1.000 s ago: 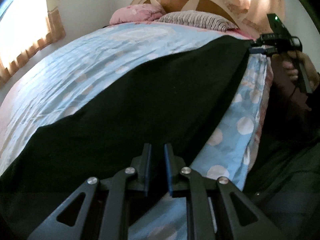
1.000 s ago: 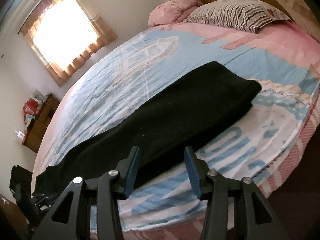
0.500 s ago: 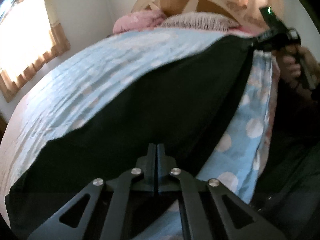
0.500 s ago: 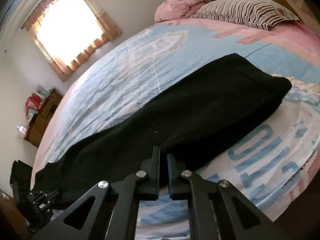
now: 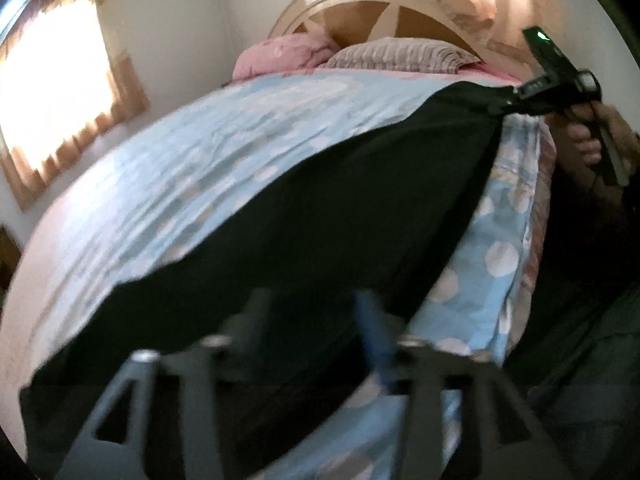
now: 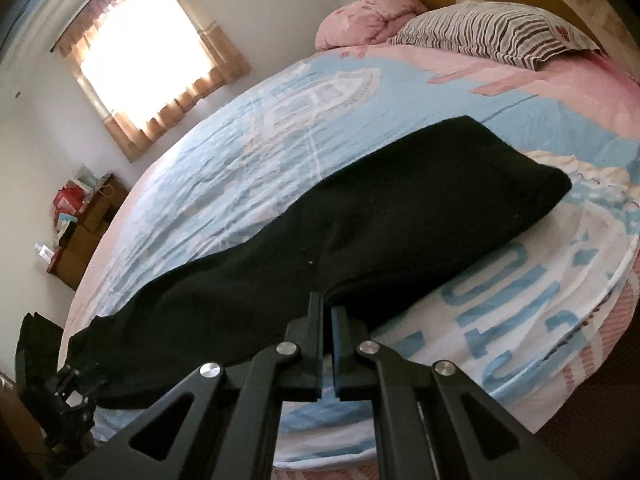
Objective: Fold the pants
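Observation:
Black pants (image 6: 360,216) lie stretched across the bed, also seen in the left wrist view (image 5: 320,216). My right gripper (image 6: 327,312) is shut on the near edge of the pants at their waist end; it also shows far off in the left wrist view (image 5: 504,102), pinching the cloth's corner. My left gripper (image 5: 312,312) is open over the leg end of the pants, its fingers (image 5: 370,332) blurred and spread apart, holding nothing. It shows dimly in the right wrist view (image 6: 78,384) at the far end of the pants.
The bed has a blue and pink sheet (image 6: 280,120), a striped pillow (image 6: 492,36) and a pink pillow (image 6: 368,16) by the headboard (image 5: 384,12). A curtained window (image 6: 148,60) and a cluttered side cabinet (image 6: 84,224) stand by the far wall.
My left gripper shut half a second ago and has now opened wide. My right gripper shut on the pants' edge and stays shut, and the pants shifted slightly.

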`<state>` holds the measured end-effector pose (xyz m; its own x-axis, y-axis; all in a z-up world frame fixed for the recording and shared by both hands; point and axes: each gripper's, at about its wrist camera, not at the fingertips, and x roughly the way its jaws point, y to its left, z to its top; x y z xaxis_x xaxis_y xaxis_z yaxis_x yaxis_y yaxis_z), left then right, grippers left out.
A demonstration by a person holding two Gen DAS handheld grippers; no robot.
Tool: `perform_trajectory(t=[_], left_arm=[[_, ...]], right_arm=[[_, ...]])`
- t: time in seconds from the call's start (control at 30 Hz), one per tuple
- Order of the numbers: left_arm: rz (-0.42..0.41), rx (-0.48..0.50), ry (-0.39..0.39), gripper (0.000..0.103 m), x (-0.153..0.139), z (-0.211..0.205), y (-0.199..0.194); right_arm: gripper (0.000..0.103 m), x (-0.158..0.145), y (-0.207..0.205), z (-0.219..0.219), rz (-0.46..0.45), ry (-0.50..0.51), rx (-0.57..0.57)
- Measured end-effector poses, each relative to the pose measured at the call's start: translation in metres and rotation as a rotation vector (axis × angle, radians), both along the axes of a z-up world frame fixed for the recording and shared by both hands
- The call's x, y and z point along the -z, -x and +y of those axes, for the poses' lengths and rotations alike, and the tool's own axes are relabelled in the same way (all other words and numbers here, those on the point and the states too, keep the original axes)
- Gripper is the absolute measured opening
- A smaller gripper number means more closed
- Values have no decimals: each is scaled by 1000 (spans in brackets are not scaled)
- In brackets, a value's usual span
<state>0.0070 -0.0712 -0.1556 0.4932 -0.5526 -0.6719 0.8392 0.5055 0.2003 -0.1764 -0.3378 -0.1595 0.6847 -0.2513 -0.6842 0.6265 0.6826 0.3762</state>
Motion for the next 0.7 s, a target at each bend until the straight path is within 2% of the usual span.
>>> perform_trajectory(t=[0.1, 0.13, 0.17, 0.27, 0.37, 0.5, 0.6, 0.7], left_arm=[[-26, 16, -38, 59, 6, -11, 0], [-24, 12, -53, 55, 9, -15, -2], [-21, 14, -68, 46, 13, -18, -5], [-21, 45, -93, 36, 19, -26, -3], [-53, 55, -108, 38, 19, -30, 2], [-34, 63, -95, 39, 15, -26, 2], [-13, 88, -62, 47, 8, -20, 5], [-40, 112, -81, 52, 10, -24, 13]], right_arm=[[3, -2, 2, 1, -11, 3, -1], [3, -4, 3, 1, -17, 4, 0], [3, -5, 4, 2, -23, 6, 0], [3, -10, 6, 3, -41, 14, -2], [3, -9, 4, 4, -31, 25, -5], [3, -5, 3, 2, -27, 14, -3], [3, -8, 4, 2, -37, 15, -3], [3, -8, 3, 3, -40, 20, -4]])
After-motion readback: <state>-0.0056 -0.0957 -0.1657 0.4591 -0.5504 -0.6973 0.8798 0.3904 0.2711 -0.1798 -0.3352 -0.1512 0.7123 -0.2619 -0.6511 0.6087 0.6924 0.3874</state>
